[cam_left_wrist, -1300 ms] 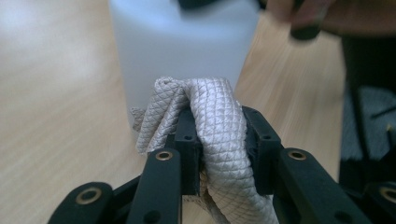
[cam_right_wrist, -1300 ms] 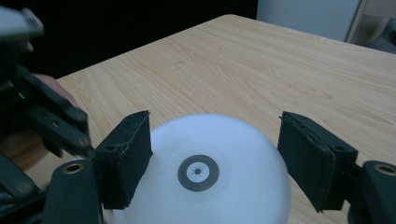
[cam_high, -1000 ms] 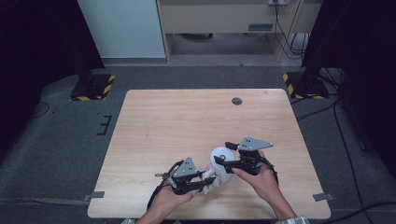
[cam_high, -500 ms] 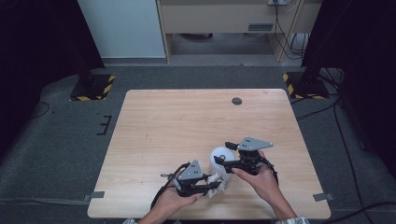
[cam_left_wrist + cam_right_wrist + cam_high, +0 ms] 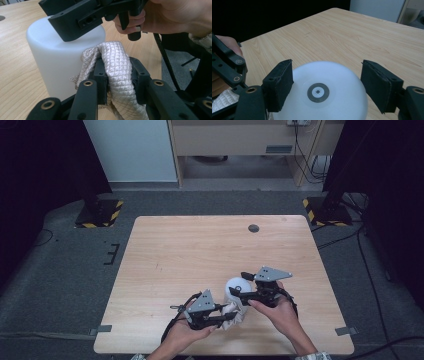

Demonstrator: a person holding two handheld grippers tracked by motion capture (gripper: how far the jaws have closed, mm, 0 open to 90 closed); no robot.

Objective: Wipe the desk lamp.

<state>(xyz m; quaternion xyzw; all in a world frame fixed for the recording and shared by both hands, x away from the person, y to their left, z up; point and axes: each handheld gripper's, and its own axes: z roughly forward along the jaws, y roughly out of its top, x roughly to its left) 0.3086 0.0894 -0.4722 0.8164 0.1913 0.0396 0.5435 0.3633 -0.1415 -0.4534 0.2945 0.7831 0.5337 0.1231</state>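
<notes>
Wood table [image 5: 190, 250], dark floor around; small dark disc [image 5: 253, 228] near far edge, well apart from work. White cylinder [image 5: 236, 287] upright near front edge. Right gripper [image 5: 239, 285] grips cylinder from above, pads on its sides. Left gripper [image 5: 226, 312] clamped on quilted cloth [image 5: 117, 67], cloth touching cylinder wall. Right gripper crowds cylinder top above cloth.

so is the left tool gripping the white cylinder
No, the left tool is shut on the quilted cloth beside the white cylinder.
</notes>
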